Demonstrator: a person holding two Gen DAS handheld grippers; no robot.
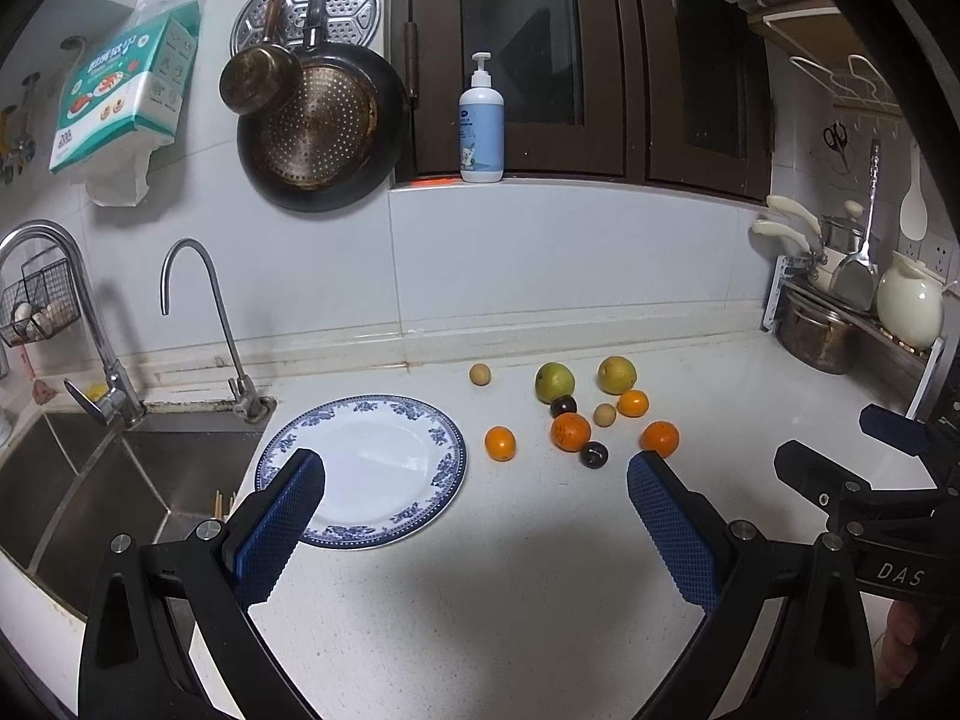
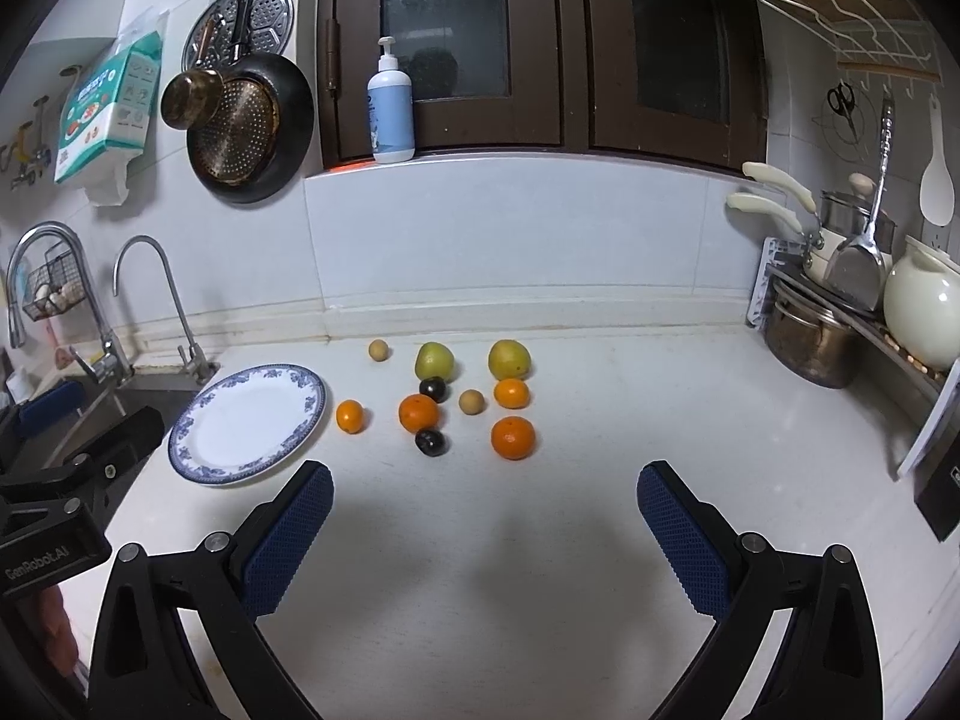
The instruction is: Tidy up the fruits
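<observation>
Both tongs, left tongs (image 1: 477,480) and right tongs (image 2: 485,489), gape empty; only the left view shows the sink (image 1: 90,480).

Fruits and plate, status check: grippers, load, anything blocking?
Left gripper open, empty; right gripper open, empty. Fruits loose on counter, none on plate. Path unobstructed.

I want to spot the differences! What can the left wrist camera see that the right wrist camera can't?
Only the left wrist view shows the sink basin and the right gripper at its edge. Only the right wrist view shows the left gripper at its edge. Both share the blue-rimmed plate, bare of fruit, the loose fruits such as the biggest orange, and wide-open jaws.
</observation>
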